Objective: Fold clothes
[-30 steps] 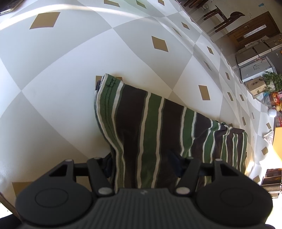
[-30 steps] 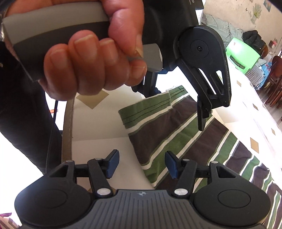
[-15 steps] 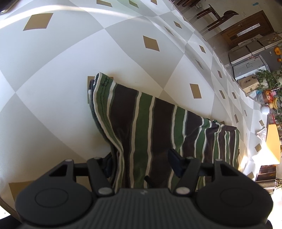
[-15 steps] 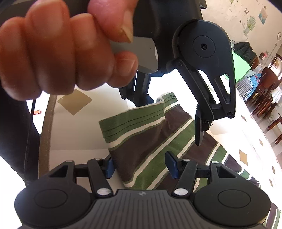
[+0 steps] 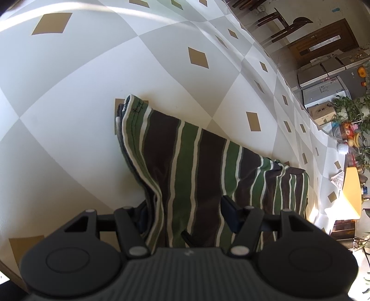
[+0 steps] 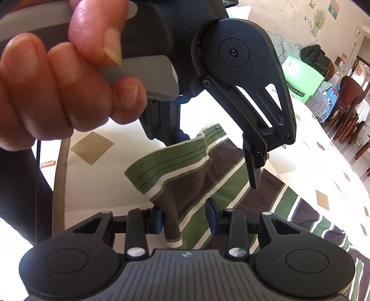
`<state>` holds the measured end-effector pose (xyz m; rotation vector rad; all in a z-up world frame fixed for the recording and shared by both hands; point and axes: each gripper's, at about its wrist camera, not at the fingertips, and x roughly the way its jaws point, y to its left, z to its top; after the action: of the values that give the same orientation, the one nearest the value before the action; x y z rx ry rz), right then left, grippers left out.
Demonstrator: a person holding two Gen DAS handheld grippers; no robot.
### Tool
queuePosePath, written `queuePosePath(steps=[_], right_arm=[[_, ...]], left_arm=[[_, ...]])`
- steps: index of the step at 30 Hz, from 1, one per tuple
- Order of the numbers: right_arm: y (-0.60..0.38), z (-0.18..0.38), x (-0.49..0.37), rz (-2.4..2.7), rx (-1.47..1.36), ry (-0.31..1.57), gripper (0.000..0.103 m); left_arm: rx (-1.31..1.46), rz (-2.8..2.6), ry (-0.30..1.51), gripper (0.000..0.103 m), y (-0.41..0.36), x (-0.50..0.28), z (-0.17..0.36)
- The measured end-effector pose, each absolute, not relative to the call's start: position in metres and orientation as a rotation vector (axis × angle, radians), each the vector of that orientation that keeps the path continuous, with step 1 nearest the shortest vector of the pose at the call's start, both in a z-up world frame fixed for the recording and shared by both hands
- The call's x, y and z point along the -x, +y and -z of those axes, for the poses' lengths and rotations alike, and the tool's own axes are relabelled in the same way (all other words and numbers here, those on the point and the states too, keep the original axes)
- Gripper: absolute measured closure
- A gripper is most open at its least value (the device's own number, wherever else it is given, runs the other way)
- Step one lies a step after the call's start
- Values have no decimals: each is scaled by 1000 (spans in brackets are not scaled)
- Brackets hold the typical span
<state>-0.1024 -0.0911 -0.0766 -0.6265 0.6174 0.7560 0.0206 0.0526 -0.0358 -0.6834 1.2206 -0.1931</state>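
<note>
Right gripper [image 6: 183, 218]: the jaws have just been closing and a bunched edge of the striped garment [image 6: 185, 185] stands between them. The left pad touches the cloth; the right pad shows a gap, so the pinch does not look complete. The hem corner hangs below the jaws toward the camera, which suggests this gripper is taking the near edge to carry it over for a fold.

Left gripper [image 5: 182, 213]: its jaws stand part-spread with a raised fold of the striped garment [image 5: 185, 162] running up between them. One pad is hidden behind the cloth, and I cannot tell whether the pads press on it. In the right wrist view the left gripper [image 6: 208, 152] hangs above the hem, held by a hand [image 6: 57, 78] wrapped round its grey handle, one finger well clear of the fabric.

The garment lies on the surface, whose chequered cloth [image 5: 115, 69] is grey and white with tan diamonds. Its far end rests flat, its near end is lifted at both grippers, probably to bring one edge evenly over.

Beyond: chairs [image 5: 277, 20], cabinets and plants.
</note>
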Motion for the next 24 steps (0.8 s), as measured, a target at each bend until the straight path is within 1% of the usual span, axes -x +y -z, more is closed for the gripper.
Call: queuePosePath(steps=[3, 7, 10, 14, 15, 16, 17, 19, 21, 23, 24], right_arm=[[-90, 80, 109, -774, 657, 601, 61], [-80, 84, 113, -800, 706, 568, 56], [-76, 88, 117, -797, 739, 526, 56], [-76, 94, 110, -769, 731, 522, 56], [-76, 95, 107, -764, 723, 525, 57], [-78, 95, 104, -759, 711, 530, 66], [-79, 94, 101, -748, 699, 532, 72], [-83, 91, 94, -723, 669, 544, 92], [-88, 84, 89, -704, 626, 554, 94], [-93, 76, 88, -697, 600, 551, 95], [-96, 72, 88, -695, 591, 548, 96]], left_arm=[[691, 195, 1223, 45, 53, -21, 36], [691, 199, 1223, 44, 51, -21, 36], [693, 196, 1224, 44, 52, -21, 36], [704, 195, 1226, 44, 52, -21, 37], [705, 196, 1227, 44, 52, -21, 37], [707, 198, 1227, 44, 52, -21, 37], [708, 199, 1227, 44, 52, -21, 37], [711, 201, 1228, 39, 52, -21, 37], [712, 184, 1222, 29, 54, -22, 37], [713, 157, 1215, 22, 58, -22, 37], [715, 141, 1211, 22, 60, -23, 38]])
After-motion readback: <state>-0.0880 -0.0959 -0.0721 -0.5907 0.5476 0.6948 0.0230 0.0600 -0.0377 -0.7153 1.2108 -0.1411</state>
